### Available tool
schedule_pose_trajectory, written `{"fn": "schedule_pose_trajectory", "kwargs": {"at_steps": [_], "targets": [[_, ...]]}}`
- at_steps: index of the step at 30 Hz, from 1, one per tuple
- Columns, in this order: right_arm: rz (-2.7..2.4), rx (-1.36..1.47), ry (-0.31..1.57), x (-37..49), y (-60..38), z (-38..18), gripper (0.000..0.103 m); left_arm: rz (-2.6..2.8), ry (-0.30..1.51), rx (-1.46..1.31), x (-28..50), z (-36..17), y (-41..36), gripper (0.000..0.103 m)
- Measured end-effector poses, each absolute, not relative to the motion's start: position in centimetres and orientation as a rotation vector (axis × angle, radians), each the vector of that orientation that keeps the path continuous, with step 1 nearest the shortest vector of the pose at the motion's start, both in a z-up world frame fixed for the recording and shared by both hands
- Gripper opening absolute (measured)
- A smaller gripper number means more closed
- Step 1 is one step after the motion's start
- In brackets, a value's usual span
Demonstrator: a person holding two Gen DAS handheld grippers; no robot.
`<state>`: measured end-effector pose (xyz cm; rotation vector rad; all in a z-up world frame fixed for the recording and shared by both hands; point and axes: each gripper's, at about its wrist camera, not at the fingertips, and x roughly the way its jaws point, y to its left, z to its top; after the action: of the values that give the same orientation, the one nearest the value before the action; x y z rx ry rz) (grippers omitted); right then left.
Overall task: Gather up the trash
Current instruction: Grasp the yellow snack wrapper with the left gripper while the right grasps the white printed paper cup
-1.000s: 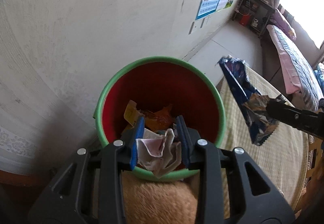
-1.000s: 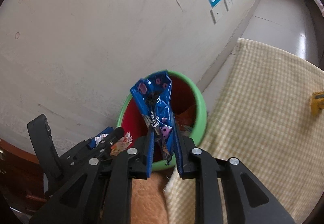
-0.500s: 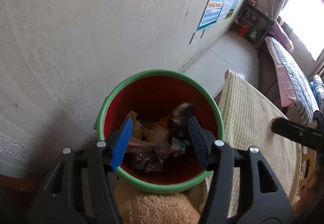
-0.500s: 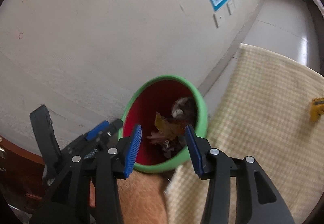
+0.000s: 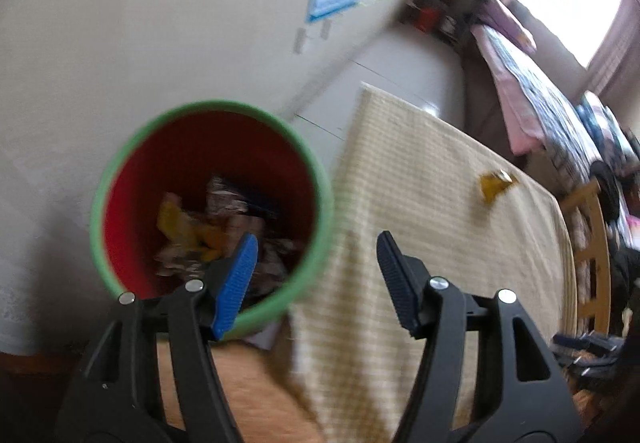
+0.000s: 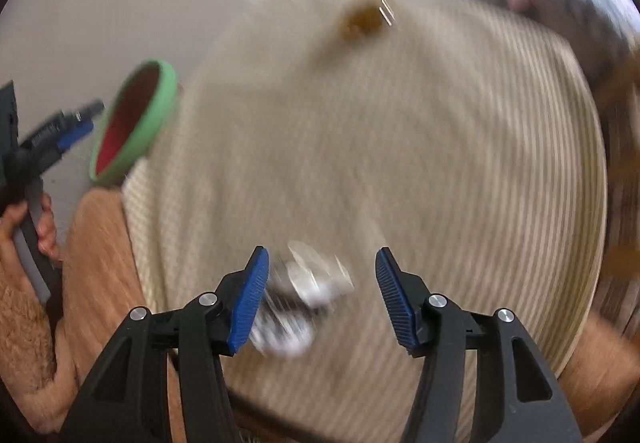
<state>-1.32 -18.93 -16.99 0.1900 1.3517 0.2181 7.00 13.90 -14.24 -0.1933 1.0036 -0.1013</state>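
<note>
A red bin with a green rim (image 5: 120,179) stands by the wall and holds several wrappers (image 5: 224,219). It also shows at the left of the right wrist view (image 6: 160,99). My left gripper (image 5: 316,275) is open and empty, over the bin's near rim and the table edge. My right gripper (image 6: 322,299) is open above the table, with a blurred silvery wrapper (image 6: 304,303) lying between its fingers. A yellow wrapper (image 5: 494,185) lies further out on the checked tablecloth; in the right wrist view it (image 6: 362,21) is a blurred brown patch.
The round table with a beige checked cloth (image 5: 420,203) fills the right side. A wooden chair (image 5: 592,243) stands beyond it, and a bed (image 5: 532,83) by the window. A white wall (image 5: 160,23) with a poster is behind the bin.
Both grippers opened and dropped their trash into the bin, the crumpled paper and the blue wrapper. Both then swung right, away from the bin, the right one to over the table.
</note>
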Motion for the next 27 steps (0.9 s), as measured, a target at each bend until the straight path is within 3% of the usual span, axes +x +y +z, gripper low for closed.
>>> {"fn": "schedule_pose_trajectory", "kwargs": {"at_steps": [3,4,5,8,9,11,12,17,19,27], "targets": [[0.255,0.199,1.387,-2.1,-18.4,-18.4,0.055,-0.161,1.021,-0.172,7.6,-14.4,10.5,0.059],[0.275,0.183,1.387,-2.0,-17.9,-18.5,0.057,-0.176,1.025,-0.168,7.8,-14.4,9.6,0.059],[0.301,0.147,1.398,-1.9,-16.8,-18.9,0.067,-0.194,1.029,-0.161,8.0,-14.4,8.2,0.059],[0.346,0.086,1.450,-1.7,-15.1,-20.5,0.069,-0.229,1.028,-0.133,8.6,-14.2,5.4,0.063],[0.358,0.069,1.467,-1.8,-14.6,-21.2,0.067,-0.242,1.024,-0.108,8.8,-14.0,4.2,0.064],[0.364,0.045,1.475,-2.1,-14.3,-22.1,0.051,-0.262,1.011,-0.059,9.4,-14.0,2.0,0.067],[0.372,0.055,1.464,-2.2,-14.5,-22.2,0.049,-0.276,1.008,-0.034,9.8,-14.1,0.7,0.067],[0.335,0.192,1.257,-1.3,-17.4,-18.3,0.048,-0.337,1.010,0.080,12.8,-15.5,-4.6,0.068],[0.285,0.305,1.182,-1.0,-20.1,-17.1,0.049,-0.367,1.016,0.155,14.7,-16.7,-7.3,0.072],[0.221,0.509,1.144,-0.8,-24.6,-17.0,0.050,-0.415,1.034,0.408,19.6,-20.6,-14.7,0.075]]}}
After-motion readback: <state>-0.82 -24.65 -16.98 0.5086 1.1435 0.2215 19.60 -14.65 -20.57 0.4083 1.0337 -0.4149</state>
